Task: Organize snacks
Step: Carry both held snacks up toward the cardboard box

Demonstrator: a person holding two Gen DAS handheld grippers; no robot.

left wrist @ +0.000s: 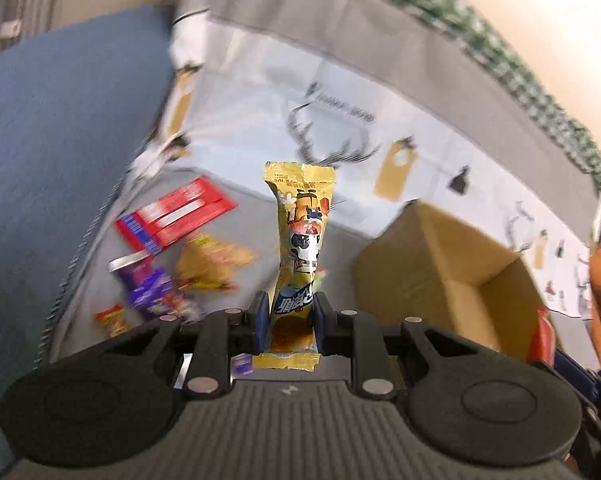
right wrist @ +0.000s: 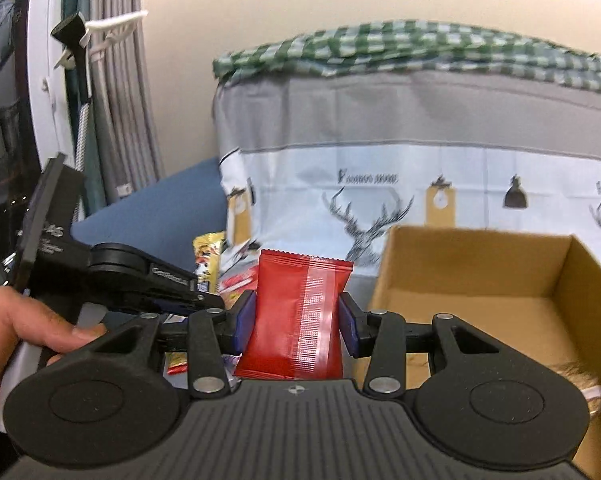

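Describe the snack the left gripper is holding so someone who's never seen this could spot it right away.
Start at the cardboard box on the grey surface. Just left of it, the left gripper is shut on a yellow packet, standing upright. It is the only tall, slim yellow packet with a cartoon figure; the loose snacks further left lie flat.

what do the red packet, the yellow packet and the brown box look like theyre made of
Red packet: glossy plastic film, probably; shiny, zigzag-crimped top, pinched where the right gripper clamps it.
Yellow packet: printed film or foil with a sheen and crimped ends.
Box: matte brown cardboard, raw-edged open flaps.
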